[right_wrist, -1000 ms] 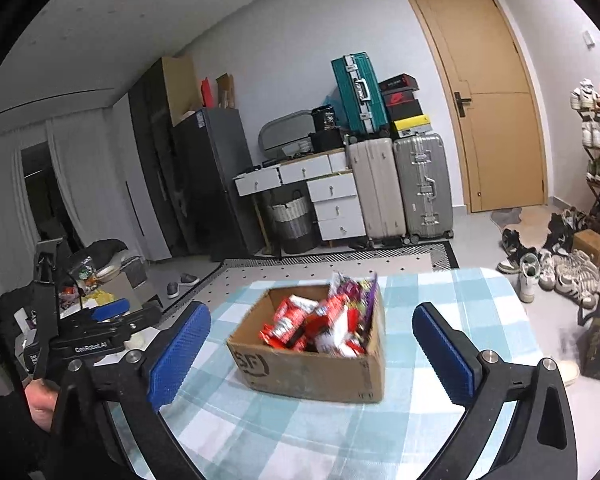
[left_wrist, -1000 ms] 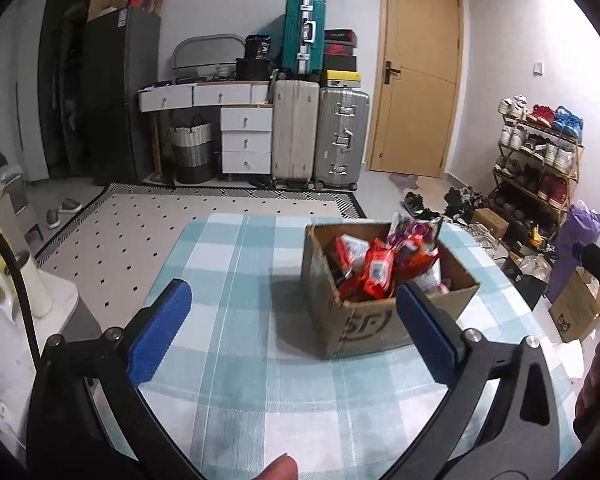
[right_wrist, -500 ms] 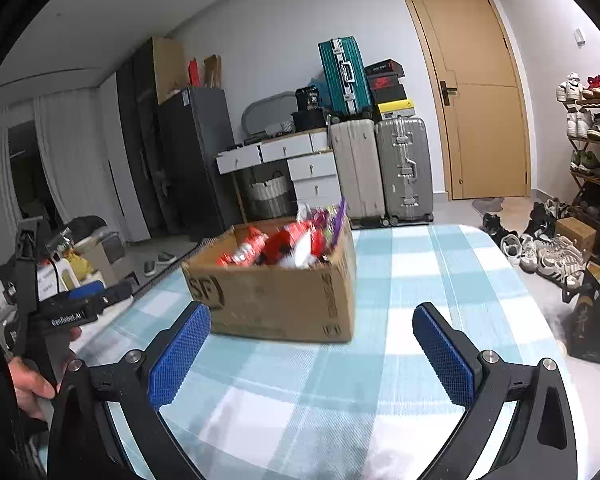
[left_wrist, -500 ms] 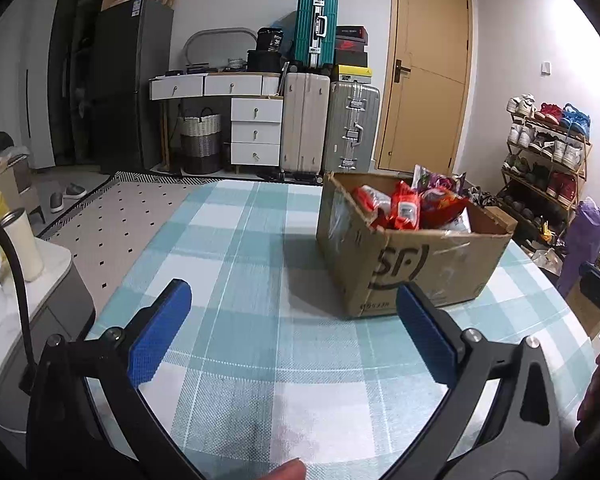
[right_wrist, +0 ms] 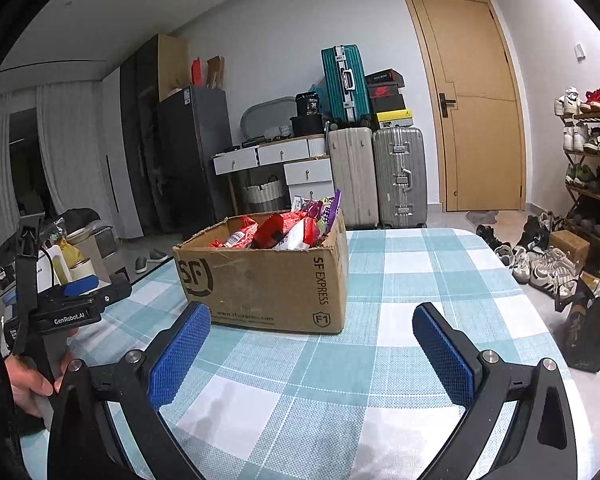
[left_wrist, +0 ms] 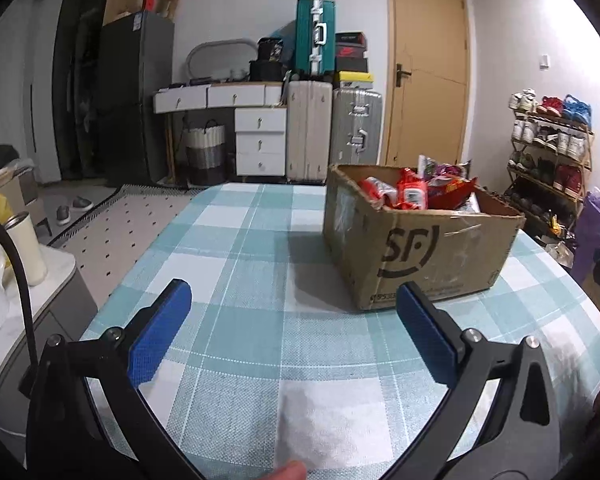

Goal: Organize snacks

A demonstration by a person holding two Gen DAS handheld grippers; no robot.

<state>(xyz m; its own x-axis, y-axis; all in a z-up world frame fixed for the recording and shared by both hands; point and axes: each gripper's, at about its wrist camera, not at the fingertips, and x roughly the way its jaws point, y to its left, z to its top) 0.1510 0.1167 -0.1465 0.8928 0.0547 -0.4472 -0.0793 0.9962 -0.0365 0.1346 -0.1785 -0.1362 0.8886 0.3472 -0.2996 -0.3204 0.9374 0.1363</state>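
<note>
One cardboard box (left_wrist: 416,236) (right_wrist: 266,272) stands upright on the counter (left_wrist: 260,264) (right_wrist: 420,280), open top up, one printed side turned toward the left wrist camera. Its long axis cannot be told through the fisheye. It is heaped with snack packets (left_wrist: 416,190) (right_wrist: 288,228), mostly red with some purple ones upright at the back; overlap hides their number. The box lies ahead of both grippers, apart from them. In the left wrist view it sits beyond the right-hand blue pad of the left gripper (left_wrist: 296,320); in the right wrist view it sits ahead, toward the left pad of the right gripper (right_wrist: 312,344). Both pairs of jaws are spread wide, holding nothing, over the checked cloth (left_wrist: 236,360) (right_wrist: 300,380).
</note>
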